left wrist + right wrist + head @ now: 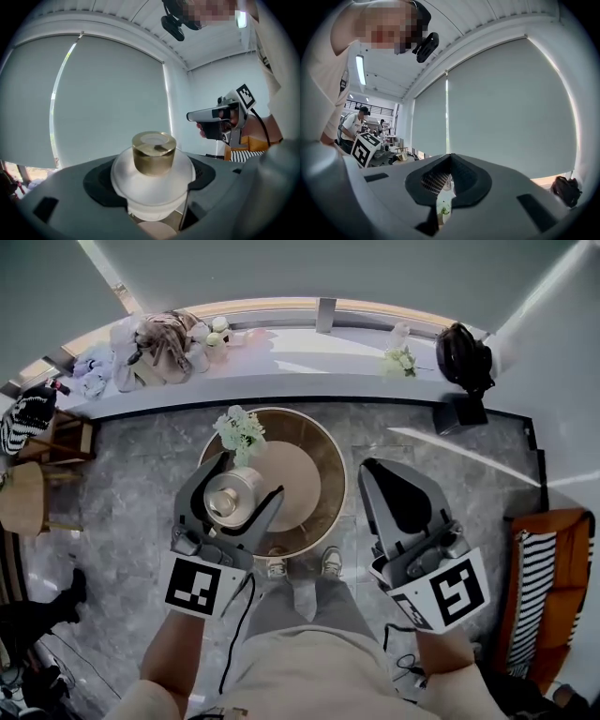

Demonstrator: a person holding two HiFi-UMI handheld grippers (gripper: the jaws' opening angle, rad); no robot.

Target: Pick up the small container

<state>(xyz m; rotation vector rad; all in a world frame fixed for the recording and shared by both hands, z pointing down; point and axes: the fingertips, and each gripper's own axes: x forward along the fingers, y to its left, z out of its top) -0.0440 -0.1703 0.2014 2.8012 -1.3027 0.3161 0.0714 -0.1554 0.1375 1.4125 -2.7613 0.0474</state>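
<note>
The small container (228,498) is a frosted white jar with a gold lid. My left gripper (240,486) is shut on it and holds it lifted above the round wooden table (328,460). In the left gripper view the container (153,161) sits upright between the two grey jaws, gripped at its white body, with the left gripper (153,182) closed around it. My right gripper (375,468) hangs to the right of the table, shut and with nothing in it. In the right gripper view the right gripper (446,164) shows only a thin slit between its jaws.
A small vase of white flowers (239,430) stands on the table's far left side. The window ledge behind holds a bag (161,341), another flower bunch (398,360) and a black bag (465,356). An orange seat with striped cloth (542,577) is at the right, a wooden stool (23,499) at the left.
</note>
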